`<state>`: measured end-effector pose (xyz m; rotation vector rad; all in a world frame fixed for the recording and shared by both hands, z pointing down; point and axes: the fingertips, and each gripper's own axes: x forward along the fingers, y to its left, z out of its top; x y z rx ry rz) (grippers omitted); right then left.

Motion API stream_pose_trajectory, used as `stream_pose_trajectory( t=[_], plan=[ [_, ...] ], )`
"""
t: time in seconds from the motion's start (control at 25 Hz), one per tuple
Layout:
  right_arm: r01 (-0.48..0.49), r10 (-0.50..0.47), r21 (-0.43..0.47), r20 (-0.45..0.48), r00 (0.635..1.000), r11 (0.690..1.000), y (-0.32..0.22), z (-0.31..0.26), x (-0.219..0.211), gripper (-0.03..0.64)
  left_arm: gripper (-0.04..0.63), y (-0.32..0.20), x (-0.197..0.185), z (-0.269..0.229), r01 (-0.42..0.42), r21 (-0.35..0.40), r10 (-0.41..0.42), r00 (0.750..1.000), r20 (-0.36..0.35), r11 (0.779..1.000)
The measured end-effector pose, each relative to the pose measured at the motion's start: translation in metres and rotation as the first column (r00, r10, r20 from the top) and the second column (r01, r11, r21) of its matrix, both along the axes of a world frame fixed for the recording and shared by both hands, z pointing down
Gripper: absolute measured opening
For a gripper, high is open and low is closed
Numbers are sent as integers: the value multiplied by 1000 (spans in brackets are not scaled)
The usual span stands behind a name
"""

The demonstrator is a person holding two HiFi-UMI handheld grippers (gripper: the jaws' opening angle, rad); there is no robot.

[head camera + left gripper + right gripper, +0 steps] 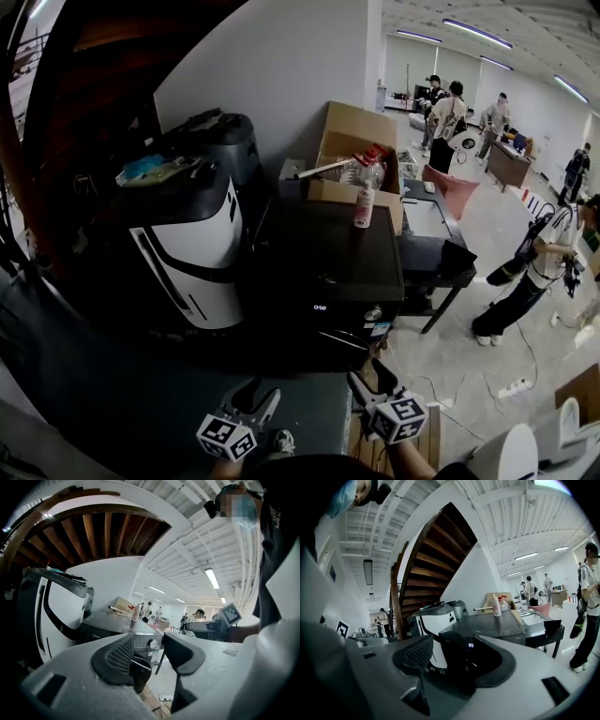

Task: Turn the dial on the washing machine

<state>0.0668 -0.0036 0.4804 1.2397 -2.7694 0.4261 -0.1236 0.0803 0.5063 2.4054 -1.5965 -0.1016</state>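
The dark washing machine (pixel 328 258) stands in the middle of the head view, with its round dial (pixel 373 314) on the front panel at the lower right. Both grippers hang low, short of the machine and apart from it. My left gripper (pixel 255 392) is open with nothing between its jaws. In the left gripper view the pale dial (pixel 153 643) shows through the gap of that gripper (pixel 151 656). My right gripper (pixel 368 380) is also open and holds nothing. In the right gripper view its jaws (pixel 454 656) frame the machine's front corner and a small lit display (pixel 470 645).
A white and black appliance (pixel 192 253) stands left of the machine. A bottle (pixel 366 202) sits on the machine's top, with a cardboard box (pixel 361 141) behind it. A black table (pixel 441 258) lies to the right. A person (pixel 544 272) stands on the floor at right; a power strip (pixel 516 386) lies there.
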Motion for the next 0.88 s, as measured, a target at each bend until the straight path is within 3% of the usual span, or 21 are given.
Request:
stream_pose_trajectory(
  t=[0.4, 0.56, 0.88],
  plan=[
    [-179, 179, -33, -13, 984, 983, -53, 12, -40, 247, 192, -77, -61, -3, -143, -10, 143, 990, 4, 990],
    [-229, 227, -37, -39, 973, 973, -65, 19, -43, 244, 192, -100, -80, 5, -152, -21, 152, 988, -9, 988],
    [-283, 279, -46, -78, 957, 958, -104, 30, -33, 242, 190, -140, -73, 17, -194, -49, 193, 981, -23, 980]
  ],
)
